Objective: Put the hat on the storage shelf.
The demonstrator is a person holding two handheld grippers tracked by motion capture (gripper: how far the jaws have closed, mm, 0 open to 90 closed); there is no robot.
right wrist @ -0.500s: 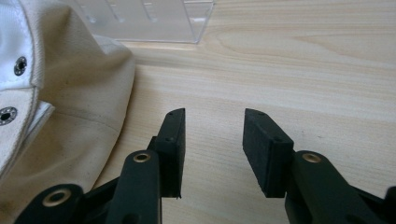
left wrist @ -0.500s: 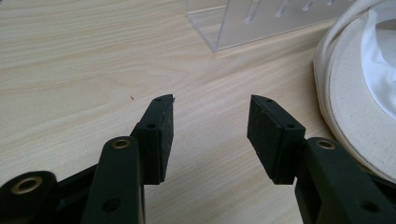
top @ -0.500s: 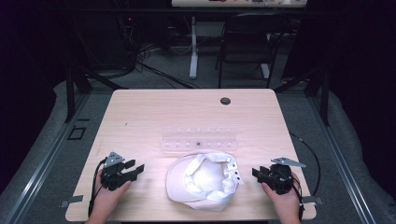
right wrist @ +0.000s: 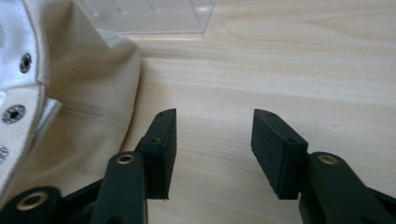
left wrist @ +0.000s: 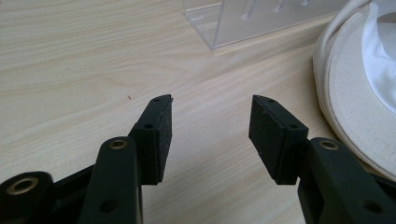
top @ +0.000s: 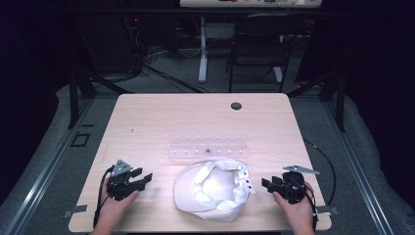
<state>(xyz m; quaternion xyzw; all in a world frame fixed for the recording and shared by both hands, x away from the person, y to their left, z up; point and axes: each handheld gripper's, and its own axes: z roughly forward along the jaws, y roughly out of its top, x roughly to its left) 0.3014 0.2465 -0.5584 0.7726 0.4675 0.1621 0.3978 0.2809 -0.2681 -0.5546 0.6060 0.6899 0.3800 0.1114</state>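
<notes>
Both hand-held grippers, left [top: 142, 178] and right [top: 267, 184], stand wide and empty; each should approach the upturned cap [top: 211, 190] level, pinching its rim.

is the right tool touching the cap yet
Apart. In the right gripper view, bare table shows between the open right tool and the cap; nothing lies between its jaws.

A pale wood-grain worktop [top: 147, 117] with a dark round grommet [top: 236, 105] near its far edge stands on grey carpet [top: 54, 147] in a dim room. Behind it a black chair [top: 259, 44] and the white leg of another desk [top: 202, 49] stand among loose cables on the floor [top: 151, 63]. Light falls mostly on the worktop, leaving the sides and back dark.
</notes>
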